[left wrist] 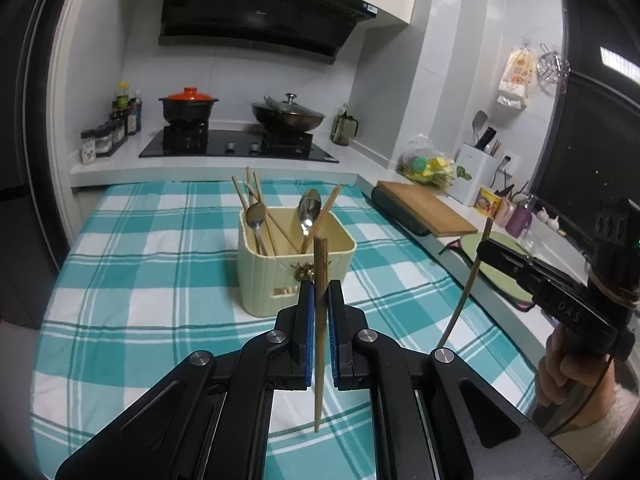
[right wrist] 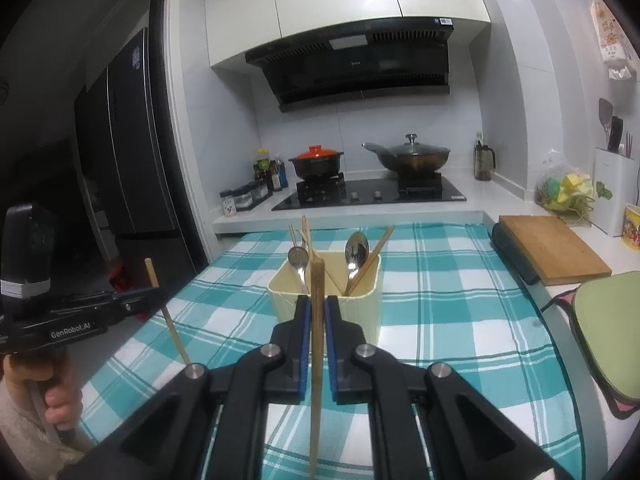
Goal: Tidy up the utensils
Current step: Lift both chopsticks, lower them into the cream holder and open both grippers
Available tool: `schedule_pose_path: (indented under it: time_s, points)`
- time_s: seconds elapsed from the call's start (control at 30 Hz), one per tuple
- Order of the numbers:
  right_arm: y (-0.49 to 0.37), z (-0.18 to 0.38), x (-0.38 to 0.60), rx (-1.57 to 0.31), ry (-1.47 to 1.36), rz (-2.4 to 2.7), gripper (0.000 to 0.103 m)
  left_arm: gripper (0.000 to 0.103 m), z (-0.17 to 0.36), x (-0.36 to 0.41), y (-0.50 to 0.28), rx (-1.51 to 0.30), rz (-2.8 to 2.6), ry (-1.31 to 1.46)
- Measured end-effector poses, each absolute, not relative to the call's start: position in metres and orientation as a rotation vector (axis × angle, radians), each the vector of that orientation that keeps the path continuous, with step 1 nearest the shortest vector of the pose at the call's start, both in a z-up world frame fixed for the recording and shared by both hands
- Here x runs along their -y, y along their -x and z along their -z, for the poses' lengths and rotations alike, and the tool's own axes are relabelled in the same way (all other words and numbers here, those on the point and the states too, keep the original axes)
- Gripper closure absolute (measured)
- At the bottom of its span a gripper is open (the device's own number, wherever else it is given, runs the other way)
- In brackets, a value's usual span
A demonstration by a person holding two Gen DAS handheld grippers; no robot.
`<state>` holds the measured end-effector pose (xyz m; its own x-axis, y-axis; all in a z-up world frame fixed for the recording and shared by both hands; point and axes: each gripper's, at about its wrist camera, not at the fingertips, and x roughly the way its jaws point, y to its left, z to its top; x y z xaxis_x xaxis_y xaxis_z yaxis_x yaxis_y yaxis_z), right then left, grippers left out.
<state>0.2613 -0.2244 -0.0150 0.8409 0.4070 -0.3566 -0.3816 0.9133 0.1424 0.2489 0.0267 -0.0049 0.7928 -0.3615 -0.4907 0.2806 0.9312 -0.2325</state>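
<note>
A: Left side status?
B: My left gripper (left wrist: pixel 320 294) is clamped on a chopstick (left wrist: pixel 320 320), held upright.
A: Right?
B: My right gripper (right wrist: pixel 316 308) pinches another chopstick (right wrist: pixel 316 360), upright. Cream holder (right wrist: pixel 362 312) sits just ahead on the checked cloth (right wrist: pixel 460 320), with spoons and chopsticks in it.

left gripper (left wrist: pixel 321 300) clamped on chopstick (left wrist: pixel 320 320); right gripper (right wrist: pixel 317 312) clamped likewise, both raised.

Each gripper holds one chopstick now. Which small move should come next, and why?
Probably carry the left gripper forward over the cream holder and lower its chopstick in. It is clamped upright, the holder stands just ahead and already keeps spoons and chopsticks; the right gripper can follow.
</note>
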Motion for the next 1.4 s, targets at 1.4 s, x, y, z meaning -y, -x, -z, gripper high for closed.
schedule_pose_path:
  time_s: [1.4]
  points:
    - [-0.496, -0.031, 0.181, -0.404, -0.045, -0.441, 0.096, 0.098, -0.026, -0.016, -0.478, -0.556, 0.274, 0.190]
